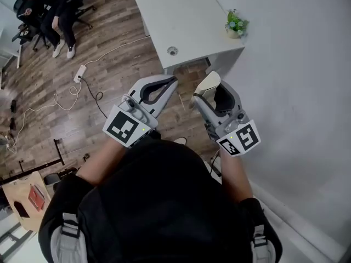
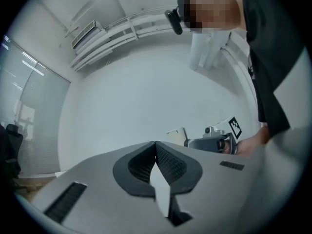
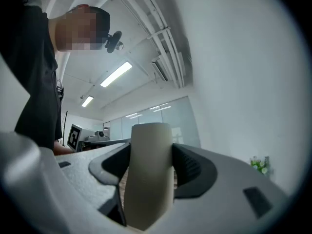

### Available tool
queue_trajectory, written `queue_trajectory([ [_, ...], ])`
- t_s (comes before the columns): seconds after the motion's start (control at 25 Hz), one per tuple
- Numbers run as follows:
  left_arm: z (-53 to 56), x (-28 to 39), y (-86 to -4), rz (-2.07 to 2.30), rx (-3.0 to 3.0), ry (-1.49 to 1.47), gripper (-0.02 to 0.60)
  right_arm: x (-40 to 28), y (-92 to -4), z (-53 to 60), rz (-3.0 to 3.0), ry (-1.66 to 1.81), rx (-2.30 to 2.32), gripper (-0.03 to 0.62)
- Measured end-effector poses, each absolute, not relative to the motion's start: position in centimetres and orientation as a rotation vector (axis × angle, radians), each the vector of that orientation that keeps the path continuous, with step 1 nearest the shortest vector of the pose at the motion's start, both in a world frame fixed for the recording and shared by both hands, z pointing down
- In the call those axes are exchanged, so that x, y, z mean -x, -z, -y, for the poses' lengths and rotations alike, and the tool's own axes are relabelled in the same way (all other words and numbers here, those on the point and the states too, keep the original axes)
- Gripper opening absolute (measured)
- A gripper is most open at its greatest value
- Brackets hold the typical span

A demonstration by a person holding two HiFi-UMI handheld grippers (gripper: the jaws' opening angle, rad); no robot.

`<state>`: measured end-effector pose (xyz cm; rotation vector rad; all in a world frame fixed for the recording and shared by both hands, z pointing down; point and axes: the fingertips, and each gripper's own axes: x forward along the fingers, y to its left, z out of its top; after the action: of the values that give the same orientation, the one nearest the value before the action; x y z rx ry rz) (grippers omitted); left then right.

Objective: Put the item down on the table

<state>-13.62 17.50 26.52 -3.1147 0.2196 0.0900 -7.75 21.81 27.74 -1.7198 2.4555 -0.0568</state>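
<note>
In the head view both grippers are held up over the wooden floor, just short of the white table [image 1: 181, 15]. My right gripper [image 1: 215, 84] is shut on a cream, rounded item [image 1: 207, 85]. The right gripper view shows that item [image 3: 148, 174] upright between the two dark pads, filling the gap, and I cannot tell what it is. My left gripper [image 1: 173, 81] is a little to the left of it, with its jaws closed tip to tip and nothing in them. In the left gripper view the pads [image 2: 168, 162] meet at the tip, and the right gripper [image 2: 214, 143] shows beyond.
A small potted plant [image 1: 236, 23] stands at the table's right edge, and a round cable hole [image 1: 173, 51] is near its front. A white wall [image 1: 307, 81] runs along the right. A power strip with cables [image 1: 80, 73] lies on the floor; a seated person [image 1: 55, 7] is far left.
</note>
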Motion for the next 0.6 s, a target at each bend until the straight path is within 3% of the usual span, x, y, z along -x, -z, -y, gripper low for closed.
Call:
queue_trajectory([
  [0.6, -21.5, 12.1, -27.0, -0.202, 3.111, -0.068, -0.006, 5.2, -27.3, -27.4, -2.369, 0.018, 1.804, 0.275],
])
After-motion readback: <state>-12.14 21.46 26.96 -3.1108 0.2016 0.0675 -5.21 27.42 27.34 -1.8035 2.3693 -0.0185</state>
